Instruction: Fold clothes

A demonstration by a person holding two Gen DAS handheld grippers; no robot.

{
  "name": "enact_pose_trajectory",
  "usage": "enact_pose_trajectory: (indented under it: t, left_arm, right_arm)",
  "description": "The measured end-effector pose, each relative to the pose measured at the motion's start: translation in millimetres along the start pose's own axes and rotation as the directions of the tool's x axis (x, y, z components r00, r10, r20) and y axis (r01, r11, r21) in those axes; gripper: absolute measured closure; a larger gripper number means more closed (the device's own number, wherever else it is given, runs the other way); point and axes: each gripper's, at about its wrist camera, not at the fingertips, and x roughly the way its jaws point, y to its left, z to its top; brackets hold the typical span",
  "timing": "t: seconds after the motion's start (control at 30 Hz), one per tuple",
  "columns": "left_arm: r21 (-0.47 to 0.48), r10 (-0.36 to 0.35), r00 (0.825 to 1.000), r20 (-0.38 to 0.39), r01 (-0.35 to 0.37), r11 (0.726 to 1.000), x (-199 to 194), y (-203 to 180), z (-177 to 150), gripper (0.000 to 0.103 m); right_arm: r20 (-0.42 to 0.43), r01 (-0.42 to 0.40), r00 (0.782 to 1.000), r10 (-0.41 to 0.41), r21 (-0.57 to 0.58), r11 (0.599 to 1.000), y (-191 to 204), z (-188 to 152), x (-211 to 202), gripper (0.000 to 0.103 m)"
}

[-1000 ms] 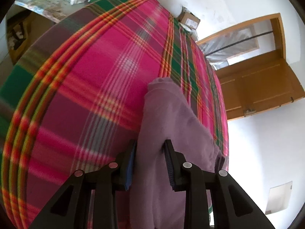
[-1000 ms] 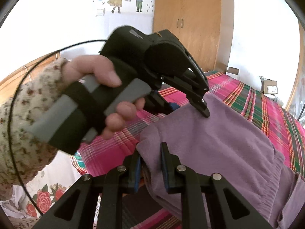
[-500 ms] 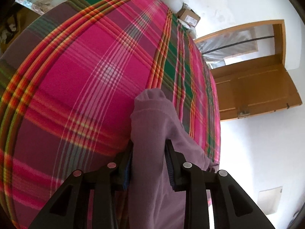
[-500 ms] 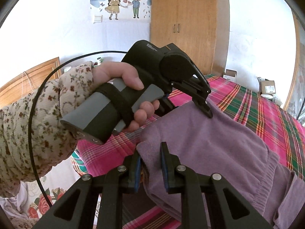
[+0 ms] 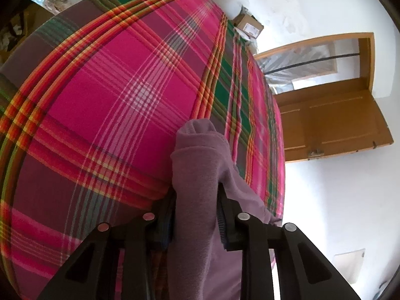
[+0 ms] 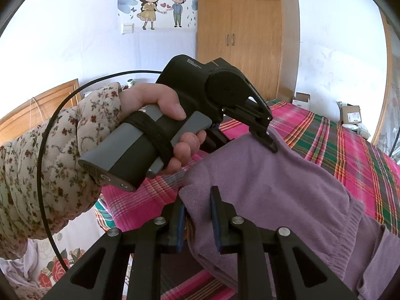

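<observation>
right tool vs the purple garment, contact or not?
Touching. The right wrist view shows the right tool with both fingers pressed against a fold of the purple garment, one on each side, no gap visible.

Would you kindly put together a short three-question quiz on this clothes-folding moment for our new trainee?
1. True or false: both grippers are shut on the purple garment.
2. Which best describes the surface under the garment? A) bare wooden table B) pink plaid bedspread C) white towel
3. Fill in: in the right wrist view, the sleeve of the hand holding the left gripper has a ______ print.

Key: 1 true: left gripper and right gripper each clamp its fabric. 2 B: plaid bedspread. 3 floral.
</observation>
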Motion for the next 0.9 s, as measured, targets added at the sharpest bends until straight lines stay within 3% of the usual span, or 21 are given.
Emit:
enact_pose_trajectory:
  t: [0.27,0.9]
  left_arm:
    - [0.023,0.005,1.0,0.019,-0.005,1.0,-3,-14,1,0.084]
    - [0.108,0.006,0.999,0.052,-0.012,0.994,-9,-77,-2,0.084]
  right_arm:
    - [0.035,0.009,0.999,-0.01,0.01,1.0,6,-6,-25,0.085]
    - [0.139,0.059,0.988,-0.066,0.054,0.997,-2,-10,-98,0.085]
